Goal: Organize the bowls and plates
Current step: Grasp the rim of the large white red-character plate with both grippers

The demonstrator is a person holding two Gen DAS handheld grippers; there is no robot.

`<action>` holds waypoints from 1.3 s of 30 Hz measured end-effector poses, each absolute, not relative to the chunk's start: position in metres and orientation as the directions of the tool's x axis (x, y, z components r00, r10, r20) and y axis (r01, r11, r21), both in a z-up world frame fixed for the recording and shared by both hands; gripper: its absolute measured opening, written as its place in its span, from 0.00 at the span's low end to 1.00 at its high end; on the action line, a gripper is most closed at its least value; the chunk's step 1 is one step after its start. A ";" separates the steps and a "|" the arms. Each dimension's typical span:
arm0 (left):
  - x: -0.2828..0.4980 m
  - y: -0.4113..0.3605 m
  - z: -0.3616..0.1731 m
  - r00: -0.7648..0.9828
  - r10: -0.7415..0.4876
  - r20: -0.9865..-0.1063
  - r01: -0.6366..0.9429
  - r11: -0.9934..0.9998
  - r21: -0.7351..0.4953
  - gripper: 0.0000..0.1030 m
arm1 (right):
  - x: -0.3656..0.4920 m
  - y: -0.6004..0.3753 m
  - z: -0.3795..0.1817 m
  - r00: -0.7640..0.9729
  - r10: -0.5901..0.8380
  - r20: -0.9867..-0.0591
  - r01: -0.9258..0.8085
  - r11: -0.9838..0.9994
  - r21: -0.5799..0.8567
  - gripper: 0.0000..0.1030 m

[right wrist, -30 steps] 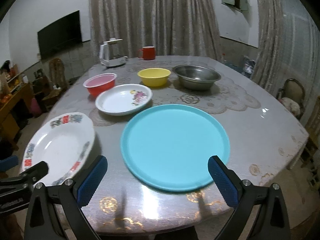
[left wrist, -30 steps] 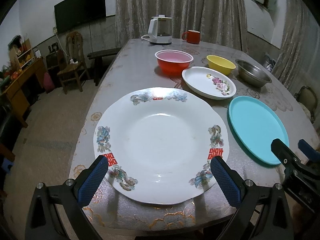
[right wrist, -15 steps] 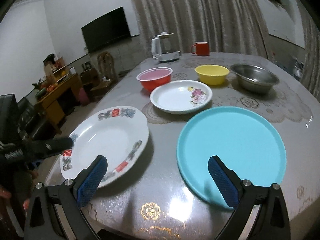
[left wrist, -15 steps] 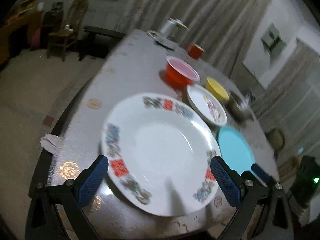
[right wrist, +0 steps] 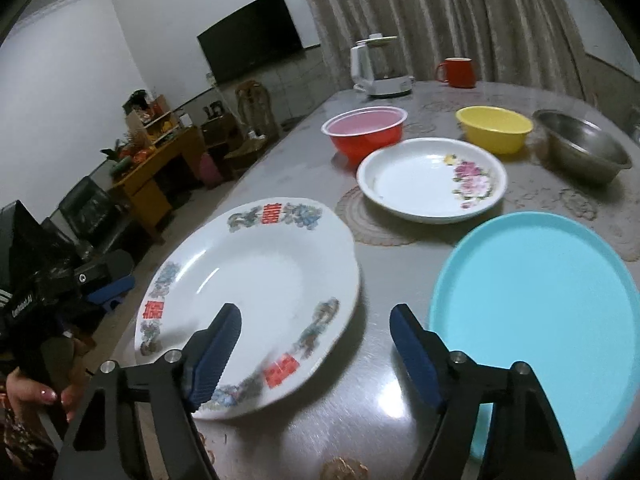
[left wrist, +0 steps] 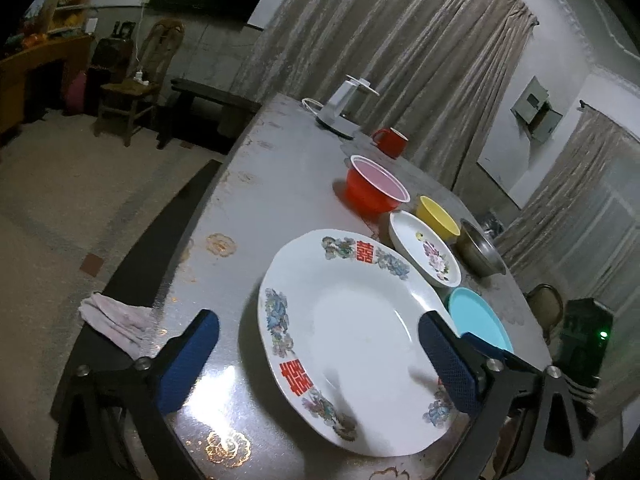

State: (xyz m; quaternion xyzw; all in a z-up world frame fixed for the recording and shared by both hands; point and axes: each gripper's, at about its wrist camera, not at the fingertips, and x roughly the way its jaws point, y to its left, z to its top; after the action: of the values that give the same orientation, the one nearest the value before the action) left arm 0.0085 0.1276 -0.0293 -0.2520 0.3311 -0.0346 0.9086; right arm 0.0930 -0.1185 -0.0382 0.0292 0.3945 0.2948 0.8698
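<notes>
A large white plate (left wrist: 352,332) with red characters and flowers on its rim lies at the table's near edge. My left gripper (left wrist: 320,360) straddles its near left part, jaws wide and closing; the left finger (left wrist: 192,356) is off the plate and no pad touches it. In the right wrist view the same plate (right wrist: 256,276) has its near right rim between my right gripper's (right wrist: 316,354) closing jaws, pads clear of it. Beside it lie a teal plate (right wrist: 536,312) and a small flowered plate (right wrist: 428,180). Behind stand a red bowl (right wrist: 364,136), a yellow bowl (right wrist: 496,128) and a steel bowl (right wrist: 580,148).
A white kettle (right wrist: 376,68) and a red mug (right wrist: 460,72) stand at the table's (left wrist: 260,184) far end. A crumpled cloth (left wrist: 116,316) hangs at the near left edge. A person's hand (right wrist: 36,392) shows at the lower left. Chairs and a cabinet stand beyond.
My right gripper has swung left from the teal plate to the large plate's rim and its jaws have narrowed. The left view has rolled and shifted left, with its jaws slightly narrower.
</notes>
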 end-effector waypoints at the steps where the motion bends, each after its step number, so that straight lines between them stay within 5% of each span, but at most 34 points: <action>1: 0.011 0.127 -0.031 0.773 -0.241 -0.586 -0.095 0.870 -0.484 0.90 | 0.095 -0.116 -0.041 0.510 0.535 -0.673 -0.491 0.824 0.282 0.72; 8: 0.021 0.120 -0.044 0.742 -0.275 -0.611 -0.060 0.881 -0.469 0.74 | 0.111 -0.104 -0.057 0.462 0.556 -0.691 -0.499 0.807 0.315 0.54; 19: 0.029 0.123 -0.062 0.726 -0.321 -0.608 -0.057 0.853 -0.518 0.75 | 0.120 -0.102 -0.068 0.439 0.636 -0.635 -0.534 0.753 0.384 0.47; 29: 0.038 0.092 -0.061 0.699 -0.238 -0.674 0.005 0.945 -0.328 0.85 | 0.121 -0.103 -0.069 0.440 0.638 -0.631 -0.535 0.751 0.386 0.42; 31: 0.039 0.087 -0.061 0.697 -0.237 -0.676 0.025 0.951 -0.308 0.78 | 0.123 -0.104 -0.071 0.447 0.632 -0.633 -0.521 0.759 0.390 0.33; 39: 0.041 0.090 -0.063 0.720 -0.216 -0.660 0.038 0.961 -0.274 0.62 | 0.122 -0.103 -0.070 0.443 0.631 -0.637 -0.528 0.758 0.384 0.24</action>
State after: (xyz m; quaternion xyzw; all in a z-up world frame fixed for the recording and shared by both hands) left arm 0.0409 0.0903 -0.0626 -0.1215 0.3678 -0.0691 0.9193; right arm 0.1215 -0.1029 -0.0704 0.0644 0.4020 0.3422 0.8469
